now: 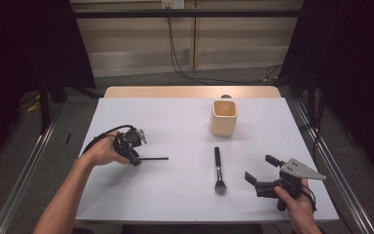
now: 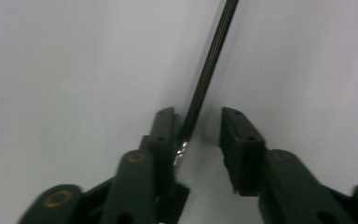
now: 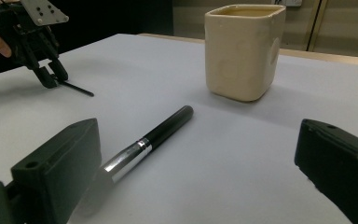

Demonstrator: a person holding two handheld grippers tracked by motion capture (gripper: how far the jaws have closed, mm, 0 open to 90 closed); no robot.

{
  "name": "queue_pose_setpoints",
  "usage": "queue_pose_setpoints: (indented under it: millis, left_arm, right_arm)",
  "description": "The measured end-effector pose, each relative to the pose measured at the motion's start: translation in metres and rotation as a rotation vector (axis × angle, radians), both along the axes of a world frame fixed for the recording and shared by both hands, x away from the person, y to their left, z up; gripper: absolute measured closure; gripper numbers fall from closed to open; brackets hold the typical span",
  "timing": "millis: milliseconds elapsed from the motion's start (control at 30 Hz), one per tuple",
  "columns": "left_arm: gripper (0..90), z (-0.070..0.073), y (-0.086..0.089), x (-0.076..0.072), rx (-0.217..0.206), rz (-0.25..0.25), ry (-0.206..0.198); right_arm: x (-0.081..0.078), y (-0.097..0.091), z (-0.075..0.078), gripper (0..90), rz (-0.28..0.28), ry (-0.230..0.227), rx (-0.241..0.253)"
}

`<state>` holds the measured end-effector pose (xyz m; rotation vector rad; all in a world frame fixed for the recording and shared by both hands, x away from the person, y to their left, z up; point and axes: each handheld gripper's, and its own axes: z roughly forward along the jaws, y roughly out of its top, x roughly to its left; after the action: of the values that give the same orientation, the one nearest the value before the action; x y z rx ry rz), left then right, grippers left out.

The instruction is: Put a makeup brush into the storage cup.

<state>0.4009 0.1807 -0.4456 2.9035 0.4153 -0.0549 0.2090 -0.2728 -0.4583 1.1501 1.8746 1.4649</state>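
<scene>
my left gripper (image 1: 135, 157) is half closed around the thin black stick (image 2: 209, 65) with only one pad touching, so it'll probably roll away when I squeeze

**Soft light overhead, dark wings, blur up close**

We are seeing the white table (image 1: 175, 195) evenly lit from above, while the room around it is falling into darkness. The cup (image 3: 244, 49) is casting a soft shadow toward us. In the left gripper view everything is looking hazy; the brush (image 3: 144, 142) is blurring at its near end.
</scene>
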Motion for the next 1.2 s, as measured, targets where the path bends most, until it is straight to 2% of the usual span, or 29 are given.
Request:
queue_pose_setpoints:
  millis: [333, 367, 433, 500, 767, 800, 900, 1033, 1133, 1167, 1200]
  left_arm:
    - [85.1, -0.001, -0.002, 0.002, 0.020, 0.018, 0.018]
    - [85.5, -0.001, -0.003, 0.002, 0.021, 0.017, 0.015]
    - [85.6, 0.000, -0.002, 0.004, 0.019, 0.024, 0.035]
    - [85.6, 0.000, -0.002, 0.003, 0.019, 0.029, 0.032]
    - [85.8, 0.001, 0.000, 0.004, 0.002, 0.080, 0.043]
    - [85.8, 0.002, 0.000, 0.004, -0.004, 0.099, 0.051]
    - [85.8, 0.002, 0.000, 0.005, 0.000, 0.096, 0.053]
    - [85.8, 0.003, 0.005, 0.005, -0.030, 0.129, 0.052]
    - [85.8, 0.007, 0.010, 0.006, -0.073, 0.148, 0.049]
    - [85.8, 0.010, 0.013, 0.005, -0.108, 0.175, 0.049]
    - [85.8, 0.012, 0.015, 0.005, -0.121, 0.185, 0.047]
  right_arm:
    - [-0.001, 0.000, 0.000, 0.1, -0.005, 0.003, 0.001]
    - [-0.001, 0.000, 0.000, 0.0, -0.005, 0.003, 0.001]
    - [-0.001, 0.000, 0.000, 0.0, -0.004, 0.003, 0.000]
    - [-0.001, 0.000, 0.000, 0.0, -0.005, 0.003, 0.001]
    - [-0.001, -0.001, 0.000, 0.0, -0.004, -0.001, -0.002]
    - [-0.001, -0.001, 0.000, 0.1, -0.004, 0.002, -0.003]
    - [-0.001, -0.001, 0.000, 0.0, -0.006, 0.001, -0.004]
    - [-0.001, -0.001, 0.000, 0.0, -0.007, 0.001, -0.004]
    - [-0.001, -0.002, 0.000, 0.0, -0.009, 0.001, -0.003]
    - [-0.001, -0.002, 0.000, 0.0, -0.011, 0.001, -0.001]
    - [-0.001, -0.002, 0.000, 0.0, -0.011, 0.001, -0.001]
